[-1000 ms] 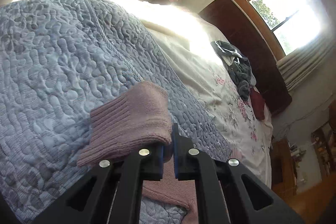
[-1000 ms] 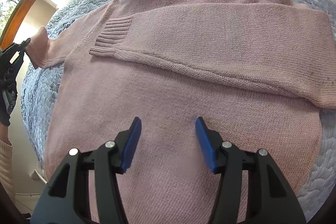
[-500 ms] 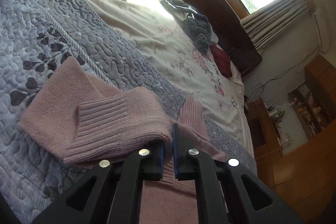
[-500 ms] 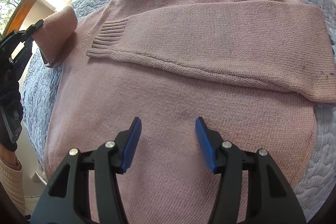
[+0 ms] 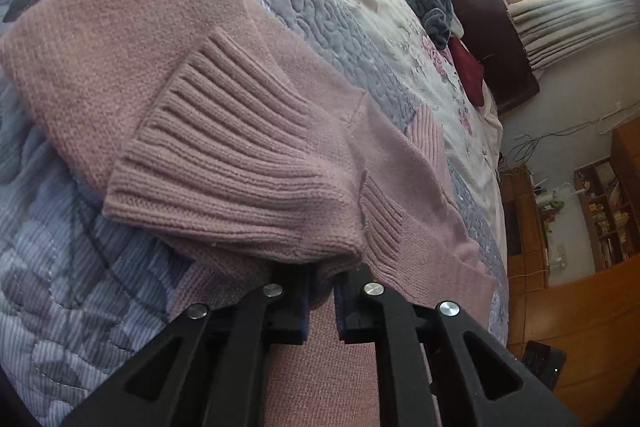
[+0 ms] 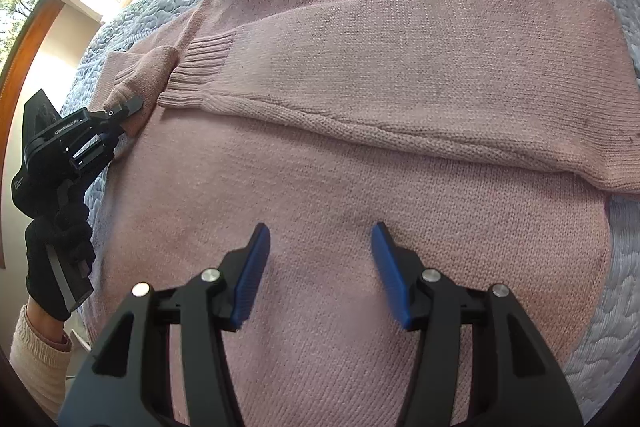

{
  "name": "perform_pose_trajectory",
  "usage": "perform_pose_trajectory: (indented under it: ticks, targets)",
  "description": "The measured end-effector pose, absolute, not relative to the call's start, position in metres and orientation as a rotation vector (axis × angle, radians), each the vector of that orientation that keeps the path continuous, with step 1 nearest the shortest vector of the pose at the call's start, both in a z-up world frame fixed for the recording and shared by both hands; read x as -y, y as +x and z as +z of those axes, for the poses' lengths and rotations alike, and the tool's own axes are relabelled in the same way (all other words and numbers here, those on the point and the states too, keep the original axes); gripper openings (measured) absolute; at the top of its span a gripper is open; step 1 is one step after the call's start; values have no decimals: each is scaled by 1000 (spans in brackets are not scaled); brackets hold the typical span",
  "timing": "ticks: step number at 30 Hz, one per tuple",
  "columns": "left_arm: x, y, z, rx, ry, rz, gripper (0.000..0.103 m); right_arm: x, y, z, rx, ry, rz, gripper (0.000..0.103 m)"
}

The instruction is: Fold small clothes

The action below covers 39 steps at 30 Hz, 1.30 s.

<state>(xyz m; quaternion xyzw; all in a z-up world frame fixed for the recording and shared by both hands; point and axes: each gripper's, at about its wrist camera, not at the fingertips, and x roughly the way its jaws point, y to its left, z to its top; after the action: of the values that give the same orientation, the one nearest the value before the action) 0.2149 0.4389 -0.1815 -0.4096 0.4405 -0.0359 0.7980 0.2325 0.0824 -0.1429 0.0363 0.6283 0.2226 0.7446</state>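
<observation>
The left gripper [image 5: 320,301] is pinching the cuff [image 5: 240,187] of the pink sweater [image 6: 360,167], which is lying flat on the bed quilt [image 6: 600,339]. The other sleeve [image 6: 400,67] is lying sideways across the chest, just past that cuff. The right gripper [image 6: 320,271] is hanging wide apart over the sweater's bottom half, holding nothing.

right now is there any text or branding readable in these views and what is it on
"GenRobot.AI": white print along the side of the left gripper, seen in the right wrist view; small, so the spelling is a best reading.
A small mark on the black glove is too small to read.
No other text is legible.
</observation>
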Motion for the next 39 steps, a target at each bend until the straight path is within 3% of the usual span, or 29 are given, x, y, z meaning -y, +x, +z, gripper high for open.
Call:
perform_pose_trajectory:
  ticks: [4,7,9,12,21,33,39]
  targets:
    - [-448,188,-165,-991,-878,-111,11,-87,238,-139,-1389,86,487,55]
    - [-470,170,-135,-921,-797,-61,11,-98,244,-128,-1381,105,515,55]
    - [-489,173,-117,-884,-721,6,22,-112,250,-118,-1378,133,553,55]
    - [-516,194,-114,-901,-665,84,28,-142,261,-106,-1386,166,606,55]
    - [-539,226,-157,-1033,-548,162,25,-225,293,-103,-1455,191,680,55]
    - [-556,185,-123,-908,-643,161,27,-297,319,-148,-1623,395,703,56]
    - [-554,178,-113,-911,-581,159,27,-300,307,-144,-1569,285,718,13]
